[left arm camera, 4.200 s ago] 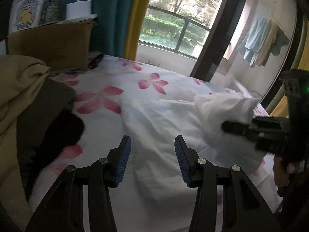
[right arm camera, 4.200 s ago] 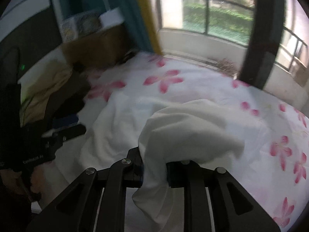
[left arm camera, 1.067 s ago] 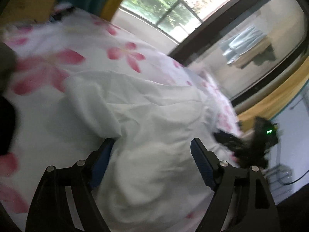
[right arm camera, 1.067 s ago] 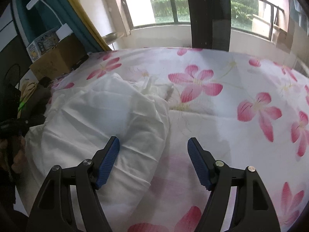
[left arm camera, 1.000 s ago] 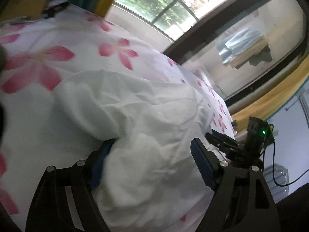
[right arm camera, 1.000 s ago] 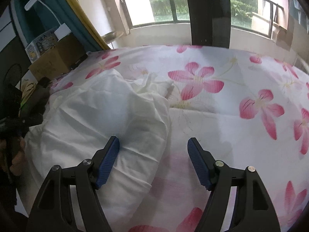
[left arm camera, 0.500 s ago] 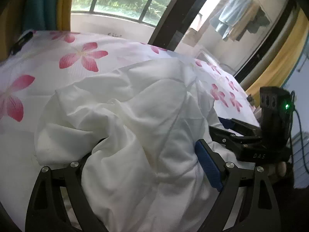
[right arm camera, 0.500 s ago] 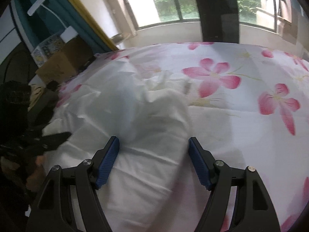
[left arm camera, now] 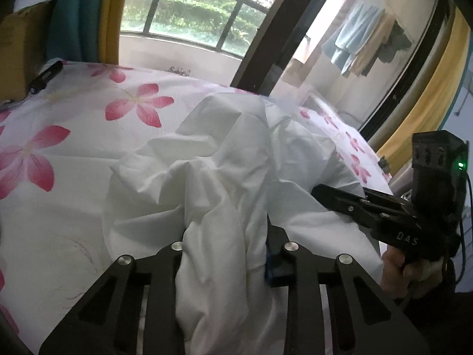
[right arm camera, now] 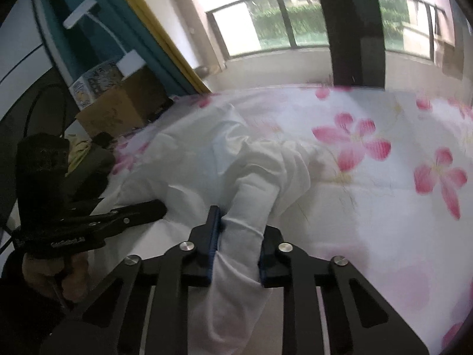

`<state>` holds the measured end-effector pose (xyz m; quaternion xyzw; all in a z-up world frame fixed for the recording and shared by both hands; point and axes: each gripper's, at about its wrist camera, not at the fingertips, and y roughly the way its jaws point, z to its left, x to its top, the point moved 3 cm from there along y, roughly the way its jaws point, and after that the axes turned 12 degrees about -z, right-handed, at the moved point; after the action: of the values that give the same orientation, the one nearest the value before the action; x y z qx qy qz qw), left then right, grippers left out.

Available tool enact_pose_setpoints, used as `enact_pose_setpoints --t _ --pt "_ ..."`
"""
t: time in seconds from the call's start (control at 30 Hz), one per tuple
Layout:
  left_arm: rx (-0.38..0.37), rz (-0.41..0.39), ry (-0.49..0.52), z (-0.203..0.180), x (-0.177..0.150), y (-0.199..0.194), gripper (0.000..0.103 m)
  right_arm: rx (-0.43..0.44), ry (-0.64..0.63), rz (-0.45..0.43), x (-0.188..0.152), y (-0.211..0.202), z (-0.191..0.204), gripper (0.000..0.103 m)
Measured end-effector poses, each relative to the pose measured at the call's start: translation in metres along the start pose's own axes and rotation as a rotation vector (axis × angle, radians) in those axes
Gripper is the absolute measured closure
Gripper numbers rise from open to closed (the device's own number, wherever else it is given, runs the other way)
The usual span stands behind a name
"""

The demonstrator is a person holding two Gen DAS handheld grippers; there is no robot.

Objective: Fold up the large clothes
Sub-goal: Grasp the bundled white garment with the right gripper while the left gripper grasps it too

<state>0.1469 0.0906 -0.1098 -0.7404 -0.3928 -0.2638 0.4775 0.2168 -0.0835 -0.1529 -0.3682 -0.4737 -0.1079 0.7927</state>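
A large white garment (left arm camera: 236,159) lies bunched in folds on the flowered bedsheet (left arm camera: 88,118). My left gripper (left arm camera: 226,251) is shut on a thick bunch of its near edge, cloth bulging between the jaws. My right gripper (right arm camera: 238,236) is shut on another bunch of the same white garment (right arm camera: 230,159). Each gripper shows in the other's view: the right one (left arm camera: 340,198) at the garment's right side, the left one (right arm camera: 139,210) at its left side. Both grip points sit close together at the near edge of the bed.
A cardboard box (right arm camera: 124,109) with a printed carton on top stands at the bed's far left, with teal and yellow curtains behind. Dark and tan clothes (right arm camera: 88,159) are piled at the left. A window with a railing (left arm camera: 189,14) lies beyond the bed.
Both grippers were open over the garment; now both have closed on bunches of its near edge. The cloth has gathered into taller folds toward me.
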Motion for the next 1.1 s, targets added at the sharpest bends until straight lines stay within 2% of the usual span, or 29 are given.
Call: enact_pose_setpoints --t 0.27,0.73,0.97,1.1 --pt "0.009 -0.092 -0.013 0.005 0.009 -0.037 0.076 0.007 -0.166 -0.085 0.025 -0.019 0.048 0.087" --pt "0.138 -0.252 0.021 0.044 0.041 -0.124 0.076 0.138 -0.280 -0.179 0.060 -0.009 0.134 0.087" --pt "0.208 -0.254 0.027 0.068 0.045 -0.146 0.076 0.204 -0.282 -0.178 0.059 0.010 0.162 0.087" --pt "0.234 -0.206 0.012 0.086 0.035 -0.142 0.075 0.223 -0.251 -0.135 0.049 0.029 0.166 0.087"
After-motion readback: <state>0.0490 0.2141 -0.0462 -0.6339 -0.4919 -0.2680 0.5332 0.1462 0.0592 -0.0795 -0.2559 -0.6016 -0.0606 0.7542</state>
